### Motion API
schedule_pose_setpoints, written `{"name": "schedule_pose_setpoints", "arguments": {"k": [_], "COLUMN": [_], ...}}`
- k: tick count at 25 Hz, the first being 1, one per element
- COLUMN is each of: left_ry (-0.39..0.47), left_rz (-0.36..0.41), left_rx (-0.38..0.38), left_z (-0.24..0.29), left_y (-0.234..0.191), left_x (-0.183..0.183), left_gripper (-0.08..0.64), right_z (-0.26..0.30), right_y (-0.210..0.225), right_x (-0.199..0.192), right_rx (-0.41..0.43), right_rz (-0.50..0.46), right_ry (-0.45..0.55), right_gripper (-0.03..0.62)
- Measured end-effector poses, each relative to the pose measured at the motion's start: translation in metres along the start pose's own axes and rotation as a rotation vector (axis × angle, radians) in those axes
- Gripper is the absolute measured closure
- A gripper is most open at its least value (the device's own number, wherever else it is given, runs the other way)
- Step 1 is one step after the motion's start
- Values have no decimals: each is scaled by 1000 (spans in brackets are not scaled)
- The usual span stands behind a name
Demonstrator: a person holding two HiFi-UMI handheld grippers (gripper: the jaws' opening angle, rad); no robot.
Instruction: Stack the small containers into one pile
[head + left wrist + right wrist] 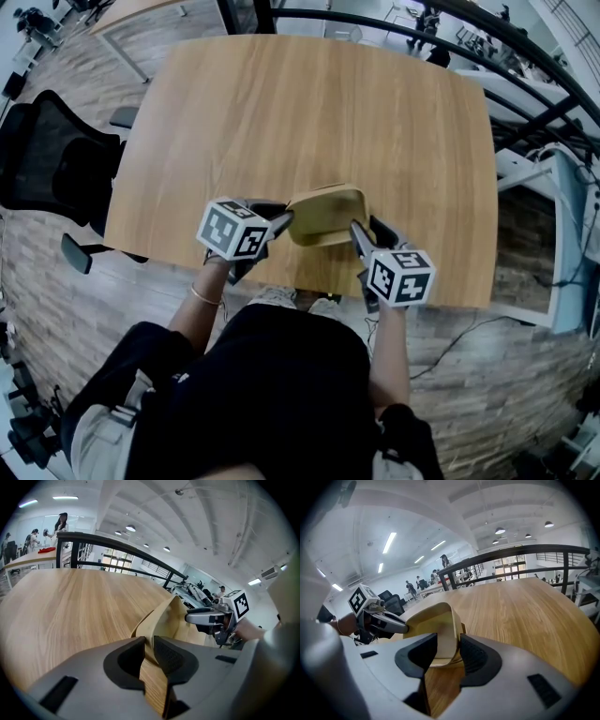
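A pile of tan containers (pixel 328 214) sits tilted near the table's front edge, between my two grippers. In the left gripper view its thin near wall (pixel 154 677) runs between the pads, and the left gripper (pixel 149 656) is shut on it. In the head view that gripper (pixel 281 221) meets the pile's left rim. The right gripper (pixel 447 653) stands wide, straddling the pile's right corner (pixel 440 634), with a slim gap at its right pad. From above it (pixel 356 231) reaches the right rim. A second rim (pixel 319 242) shows below the top container.
The wooden table (pixel 309 112) stretches away behind the pile. Its front edge (pixel 309 292) lies just behind my grippers. A black office chair (pixel 56 169) stands at the left and a dark railing (pixel 422 23) runs past the far side. People stand far off in the room.
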State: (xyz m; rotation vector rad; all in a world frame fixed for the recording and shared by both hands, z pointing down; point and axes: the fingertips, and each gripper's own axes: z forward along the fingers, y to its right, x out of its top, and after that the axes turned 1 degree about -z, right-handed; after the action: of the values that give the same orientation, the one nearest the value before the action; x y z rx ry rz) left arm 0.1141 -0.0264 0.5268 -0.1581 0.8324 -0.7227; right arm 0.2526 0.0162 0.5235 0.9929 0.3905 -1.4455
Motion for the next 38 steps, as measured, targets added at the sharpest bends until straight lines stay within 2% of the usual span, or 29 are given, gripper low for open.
{"name": "schedule_pose_setpoints", "arguments": {"k": [16, 23, 26, 31, 38], "left_ry": [-31, -63, -69, -75, -93], "left_rz": [-26, -3, -10, -19, -9], "left_rx": [-18, -13, -22, -32, -36], "left_z": [11, 15, 16, 17, 22], "left_y": [-5, -9, -10, -11, -13], "left_x": [-6, -5, -6, -5, -2], "left_gripper": [489, 489, 489, 489, 488], "right_z": [13, 19, 20, 22, 27], "right_y": [10, 11, 15, 23, 28], "right_x": [-15, -15, -17, -16, -16], "right_rx": [-26, -46, -65, -101, -91], "right_rz": [-35, -79, -99, -135, -152], "right_ry": [-70, -92, -98, -102, -138], "right_gripper": [436, 439, 459, 528, 537]}}
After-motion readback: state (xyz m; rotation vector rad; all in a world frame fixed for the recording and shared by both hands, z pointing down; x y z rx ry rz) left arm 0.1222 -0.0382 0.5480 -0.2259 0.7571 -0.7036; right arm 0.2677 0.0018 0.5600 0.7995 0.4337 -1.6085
